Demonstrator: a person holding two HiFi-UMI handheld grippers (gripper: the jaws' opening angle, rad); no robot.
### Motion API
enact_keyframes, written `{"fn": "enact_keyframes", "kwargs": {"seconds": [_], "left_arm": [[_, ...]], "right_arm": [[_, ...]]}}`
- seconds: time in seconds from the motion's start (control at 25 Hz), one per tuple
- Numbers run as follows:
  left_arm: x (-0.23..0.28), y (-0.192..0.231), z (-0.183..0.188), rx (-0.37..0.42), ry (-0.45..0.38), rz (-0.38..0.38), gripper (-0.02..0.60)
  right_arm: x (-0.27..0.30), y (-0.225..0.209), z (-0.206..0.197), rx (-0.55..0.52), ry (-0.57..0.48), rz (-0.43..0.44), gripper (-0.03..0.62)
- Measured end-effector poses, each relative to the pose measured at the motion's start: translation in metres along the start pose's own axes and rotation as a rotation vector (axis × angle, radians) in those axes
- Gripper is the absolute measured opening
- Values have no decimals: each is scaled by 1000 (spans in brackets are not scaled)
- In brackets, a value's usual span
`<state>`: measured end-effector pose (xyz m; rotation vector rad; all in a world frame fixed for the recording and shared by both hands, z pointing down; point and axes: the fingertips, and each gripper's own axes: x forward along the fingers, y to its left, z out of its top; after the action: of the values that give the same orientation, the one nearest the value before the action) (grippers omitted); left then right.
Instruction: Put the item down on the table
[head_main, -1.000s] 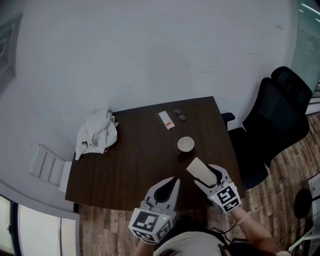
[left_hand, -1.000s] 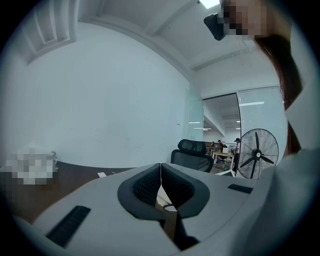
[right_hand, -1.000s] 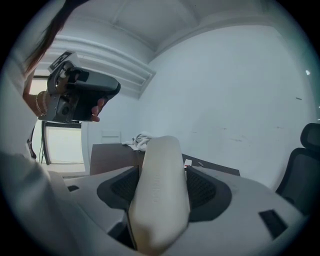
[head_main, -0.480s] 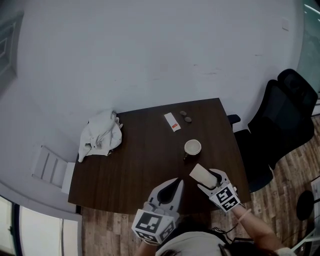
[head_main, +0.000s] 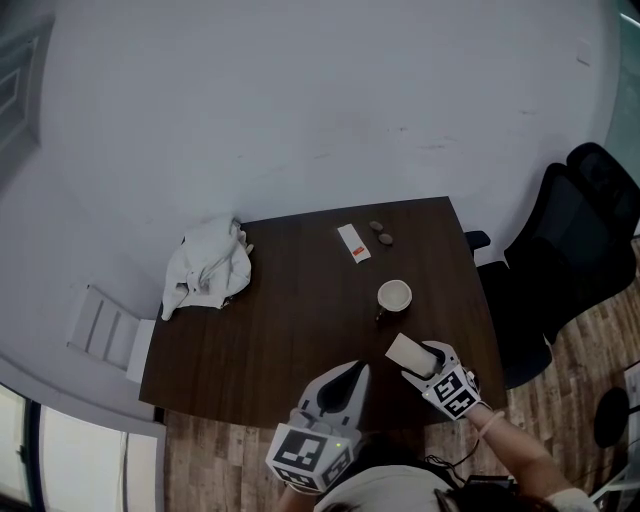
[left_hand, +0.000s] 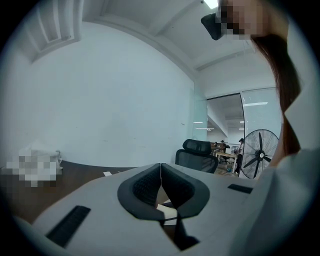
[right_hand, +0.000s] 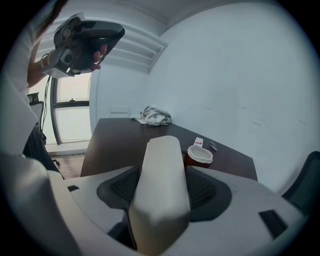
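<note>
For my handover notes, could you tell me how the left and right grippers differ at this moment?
The right gripper is shut on a pale roll; the left gripper is shut on nothing. The right gripper is nearer the cup than the left gripper. Both bear marker cubes.

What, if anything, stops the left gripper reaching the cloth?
Likely nothing, so probably yes: the left gripper is shut and empty, and bare table lies between it and the cloth.

white left gripper (head_main: 356, 370) and right gripper (head_main: 422, 357), black-lined jaws.
</note>
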<state>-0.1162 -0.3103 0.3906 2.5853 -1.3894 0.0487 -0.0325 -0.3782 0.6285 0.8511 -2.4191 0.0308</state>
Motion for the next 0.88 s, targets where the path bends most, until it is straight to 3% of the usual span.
{"fn": "enact_keyframes", "kwargs": {"seconds": [0.88], "left_arm": [[-12,12,-8,-8,6,50,20]], "right_arm": [[45,-4,-51,-81,173,83,302]]}}
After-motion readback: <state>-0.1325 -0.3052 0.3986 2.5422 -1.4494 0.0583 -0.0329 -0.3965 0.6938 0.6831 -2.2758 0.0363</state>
